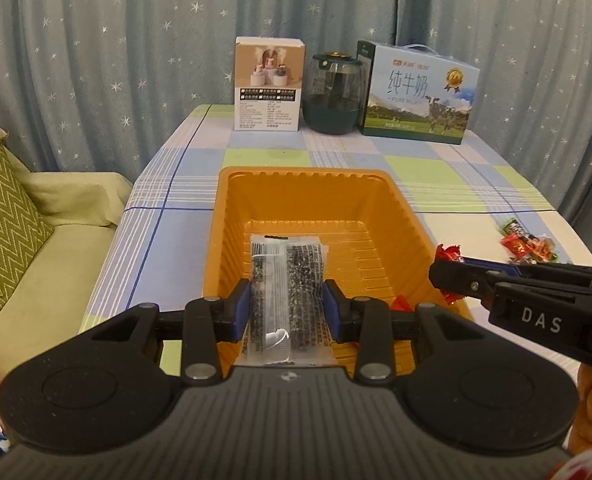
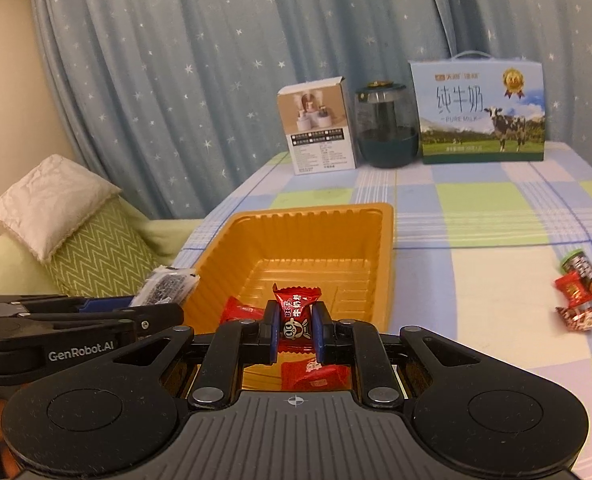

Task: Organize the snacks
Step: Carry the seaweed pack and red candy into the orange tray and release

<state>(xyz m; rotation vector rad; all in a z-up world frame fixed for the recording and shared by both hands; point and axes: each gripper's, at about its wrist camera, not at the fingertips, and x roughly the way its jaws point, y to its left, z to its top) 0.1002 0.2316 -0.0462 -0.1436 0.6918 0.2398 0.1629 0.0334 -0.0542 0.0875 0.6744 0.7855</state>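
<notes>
An orange plastic tray (image 1: pixel 376 200) (image 2: pixel 380 240) sits on the checked tablecloth. My left gripper (image 1: pixel 287 308) is shut on a clear packet of dark snack (image 1: pixel 286 280) and holds it over the tray's near end; the packet also shows in the right wrist view (image 2: pixel 166 286). My right gripper (image 2: pixel 294 330) is shut on a red wrapped candy (image 2: pixel 296 304) above the tray's near right side; it also shows in the left wrist view (image 1: pixel 450 276). Two red candies (image 2: pixel 318 374) lie in the tray below it.
Loose red and green snack packets (image 2: pixel 580 296) (image 1: pixel 530 244) lie on the table to the right. At the back stand a white box (image 1: pixel 270 84), a dark jar (image 1: pixel 334 94) and a milk carton (image 1: pixel 416 94). A sofa with cushions (image 1: pixel 8 220) is left of the table.
</notes>
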